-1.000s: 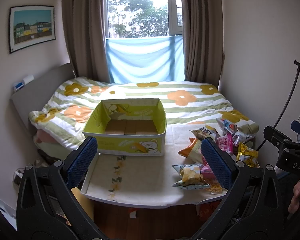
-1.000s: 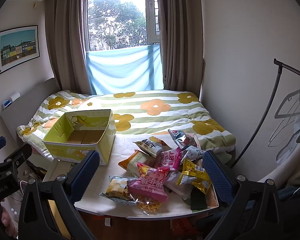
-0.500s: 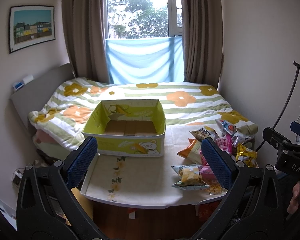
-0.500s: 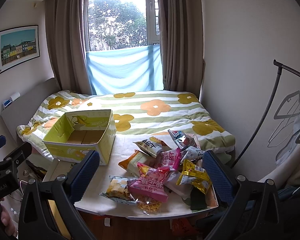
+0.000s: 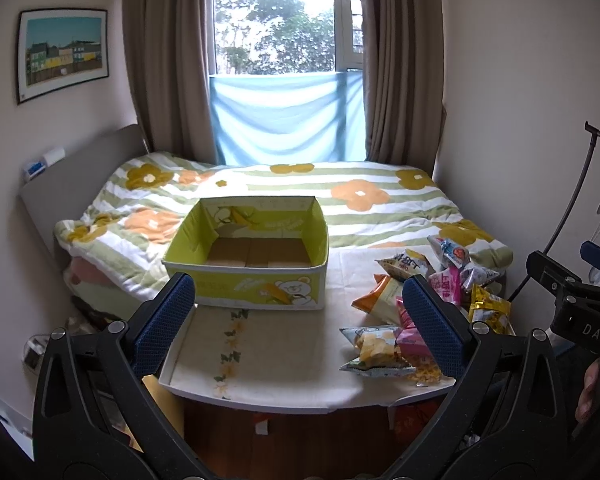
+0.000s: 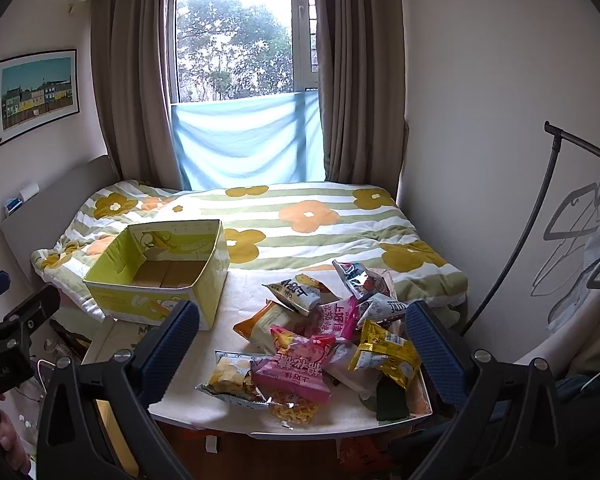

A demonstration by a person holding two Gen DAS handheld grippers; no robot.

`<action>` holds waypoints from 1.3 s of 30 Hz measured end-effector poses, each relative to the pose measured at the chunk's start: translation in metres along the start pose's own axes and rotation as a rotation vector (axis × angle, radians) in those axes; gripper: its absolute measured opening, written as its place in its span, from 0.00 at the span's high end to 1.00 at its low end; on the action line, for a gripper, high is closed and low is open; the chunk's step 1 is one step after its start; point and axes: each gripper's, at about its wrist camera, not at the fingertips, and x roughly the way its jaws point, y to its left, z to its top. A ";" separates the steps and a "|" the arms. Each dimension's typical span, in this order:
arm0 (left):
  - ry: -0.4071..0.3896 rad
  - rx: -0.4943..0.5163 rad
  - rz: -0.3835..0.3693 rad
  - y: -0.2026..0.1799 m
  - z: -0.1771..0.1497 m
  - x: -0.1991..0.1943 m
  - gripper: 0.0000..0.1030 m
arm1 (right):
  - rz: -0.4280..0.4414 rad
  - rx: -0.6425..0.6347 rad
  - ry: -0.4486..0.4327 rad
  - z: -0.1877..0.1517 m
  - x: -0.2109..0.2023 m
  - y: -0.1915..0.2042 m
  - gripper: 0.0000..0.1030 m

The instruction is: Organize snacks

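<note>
Nearest you, your left gripper (image 5: pixel 298 320) and right gripper (image 6: pixel 300 344) both hung short of the table (image 5: pixel 284 360) with jaws spread wide and nothing between them; past the right one, from about 6 to 1 o'clock in its view, the snack packets (image 6: pixel 324 336) lay heaped on the table's right half, overlapping and pointing every way, so no shared long axis could be read; the pink packet (image 6: pixel 296 368) near the front lay roughly crosswise; at 10 o'clock sat the empty yellow box (image 6: pixel 160 276), open side up, long axis running left to right across the left wrist view, straddling table and bed (image 6: pixel 300 224). You risked pinching two slippery packets at once, or nudging the front ones off the near edge; the box, perched on soft bedding, looked liable to tip.
</note>
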 end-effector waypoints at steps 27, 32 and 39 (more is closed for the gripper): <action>0.203 0.033 -0.184 -0.002 -0.026 0.067 0.00 | -0.053 0.063 0.113 -0.017 0.017 -0.021 0.00; 0.322 0.032 -0.257 -0.017 -0.054 0.109 0.00 | -0.045 0.109 0.187 -0.035 0.044 -0.028 0.00; 0.481 0.066 -0.301 -0.059 -0.092 0.173 0.01 | 0.032 0.164 0.309 -0.052 0.099 -0.036 0.00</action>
